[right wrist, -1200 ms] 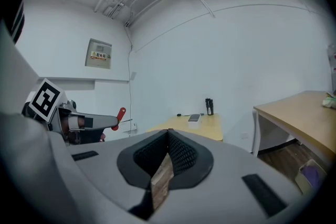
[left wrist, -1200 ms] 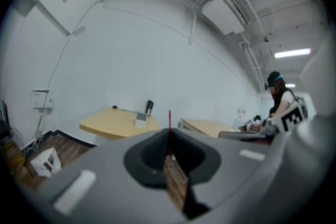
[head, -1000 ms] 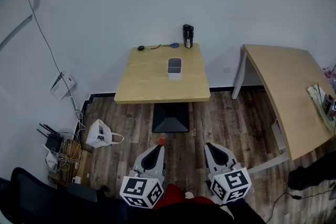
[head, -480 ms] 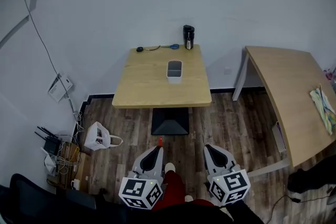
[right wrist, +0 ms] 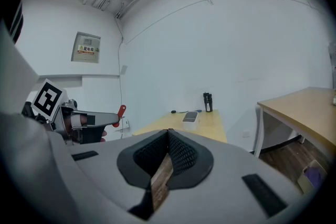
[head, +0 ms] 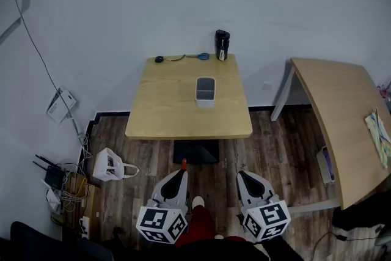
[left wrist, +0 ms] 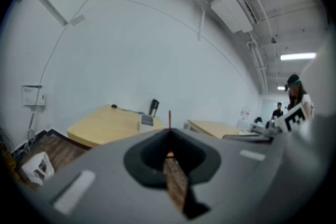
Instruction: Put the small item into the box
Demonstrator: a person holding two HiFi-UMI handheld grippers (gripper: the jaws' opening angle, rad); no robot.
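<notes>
head view: left tongs (head: pixel 182 172) tight on a hard-to-read red item (head: pixel 183 162); right tongs (head: pixel 241 174) together, empty

Pale wood, matt grey plastic.
The table (head: pixel 183 110) top is light, matt wood; the box (head: pixel 205 90) on it looks smooth white plastic. The small item (head: pixel 183 163) looks red plastic. Floor (head: pixel 140 150) planks are dark, grained wood. The right gripper (right wrist: pixel 167 131) has matt grey shells and black ribbed pads (right wrist: pixel 182 157).

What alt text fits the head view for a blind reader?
Seen from above, the left gripper pinches a small red item and the right gripper is shut and empty. Both point across a wood floor towards a wooden table carrying an open box.
</notes>
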